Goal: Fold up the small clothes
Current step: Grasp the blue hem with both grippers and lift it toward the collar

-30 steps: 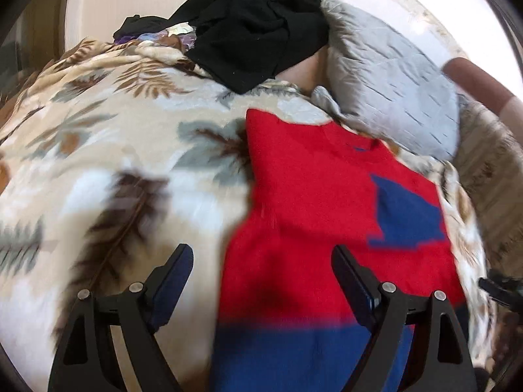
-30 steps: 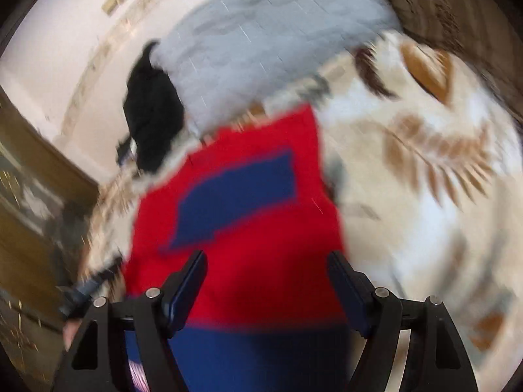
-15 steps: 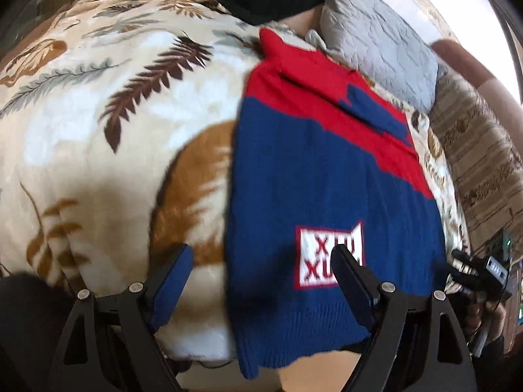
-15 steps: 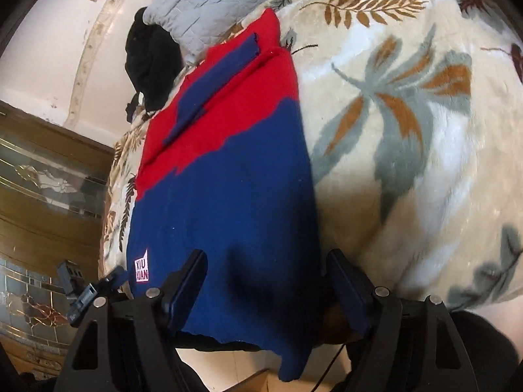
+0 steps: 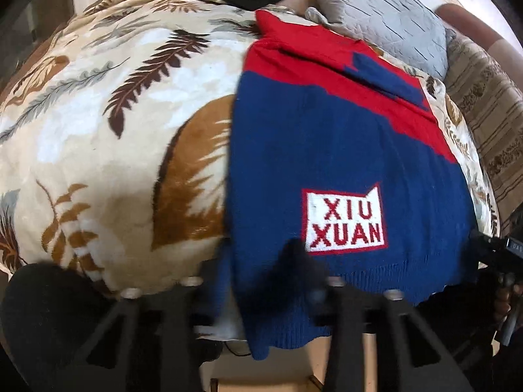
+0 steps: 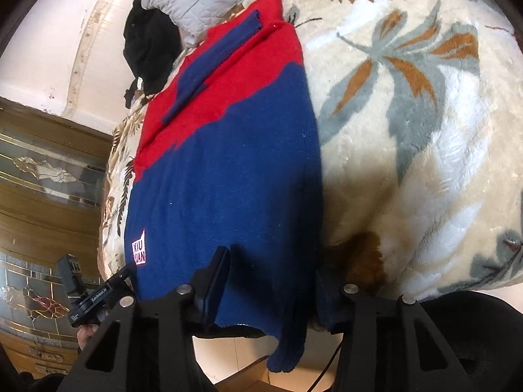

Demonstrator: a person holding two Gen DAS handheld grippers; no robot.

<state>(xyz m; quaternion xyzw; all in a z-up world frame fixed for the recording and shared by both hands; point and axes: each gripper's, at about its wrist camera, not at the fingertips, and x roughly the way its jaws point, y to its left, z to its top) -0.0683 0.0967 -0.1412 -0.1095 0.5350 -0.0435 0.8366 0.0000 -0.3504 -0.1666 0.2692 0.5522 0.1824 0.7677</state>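
Note:
A red and navy knit sweater (image 5: 327, 150) with a white "XIU XUAN" patch lies flat on a leaf-print blanket (image 5: 114, 130), its hem hanging over the near edge. It also shows in the right wrist view (image 6: 228, 179). My left gripper (image 5: 261, 271) has its fingers around the hem's left corner, narrowed but blurred. My right gripper (image 6: 271, 281) has its fingers on either side of the hem's right corner, the right finger partly hidden by the knit. Each gripper also shows at the edge of the other's view.
A grey quilted pillow (image 5: 385, 16) and a pile of black clothes (image 6: 150, 45) lie at the far end of the bed. A striped cover (image 5: 490, 124) lies to the right. A wooden cabinet with glass panels (image 6: 49, 170) stands to the left.
Both grippers pulled back from the red upper part to the hem at the bed's near edge. Both sets of fingers have narrowed around the hem corners.

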